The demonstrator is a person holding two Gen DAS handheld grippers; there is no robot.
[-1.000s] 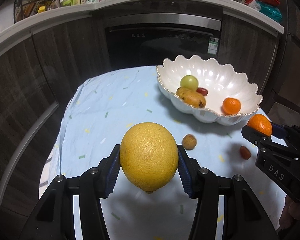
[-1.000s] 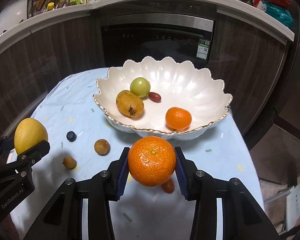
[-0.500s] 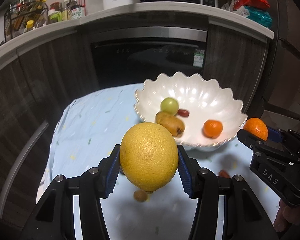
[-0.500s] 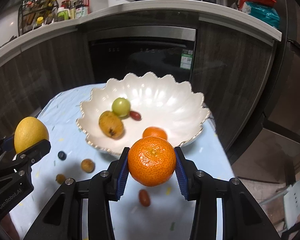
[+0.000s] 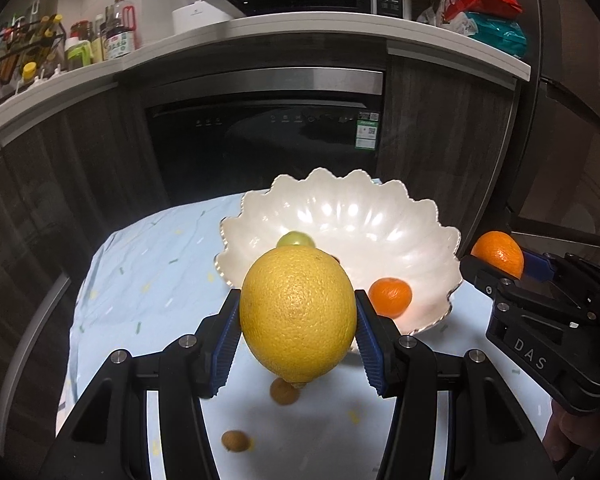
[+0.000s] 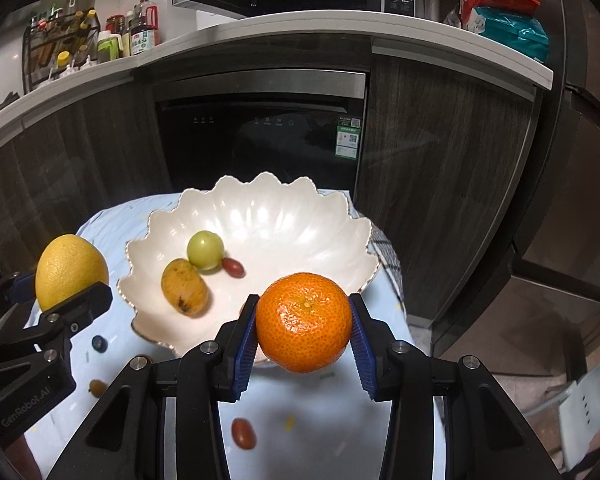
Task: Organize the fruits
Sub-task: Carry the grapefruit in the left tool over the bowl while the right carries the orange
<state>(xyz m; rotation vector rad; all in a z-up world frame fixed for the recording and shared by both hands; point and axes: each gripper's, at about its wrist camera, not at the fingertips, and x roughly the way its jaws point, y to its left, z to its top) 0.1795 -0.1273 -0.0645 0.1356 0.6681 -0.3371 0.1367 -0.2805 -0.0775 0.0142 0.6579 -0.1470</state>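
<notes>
My left gripper (image 5: pixel 298 320) is shut on a large yellow citrus fruit (image 5: pixel 298 314), held above the table in front of the white scalloped bowl (image 5: pixel 380 216). My right gripper (image 6: pixel 303 324) is shut on an orange mandarin (image 6: pixel 303 322), held above the bowl's (image 6: pixel 284 208) near rim. The bowl holds a green fruit (image 6: pixel 205 249), a brownish-yellow fruit (image 6: pixel 184 287), a small red fruit (image 6: pixel 233 267) and another mandarin (image 5: pixel 391 297). Each gripper shows in the other's view: the right (image 5: pixel 500 264), the left (image 6: pixel 72 276).
Small loose fruits lie on the light blue tablecloth (image 5: pixel 148 280): two brown ones (image 5: pixel 284 391) (image 5: pixel 235 440), a blueberry (image 6: pixel 99 344), a red one (image 6: pixel 244 433). Dark cabinets and a dishwasher (image 5: pixel 268 136) stand behind the table. The table's right edge drops off (image 6: pixel 404 312).
Both grippers have risen and tilted up with their fruits; the bowl and table now sit lower and farther in view. Grips are unchanged.
</notes>
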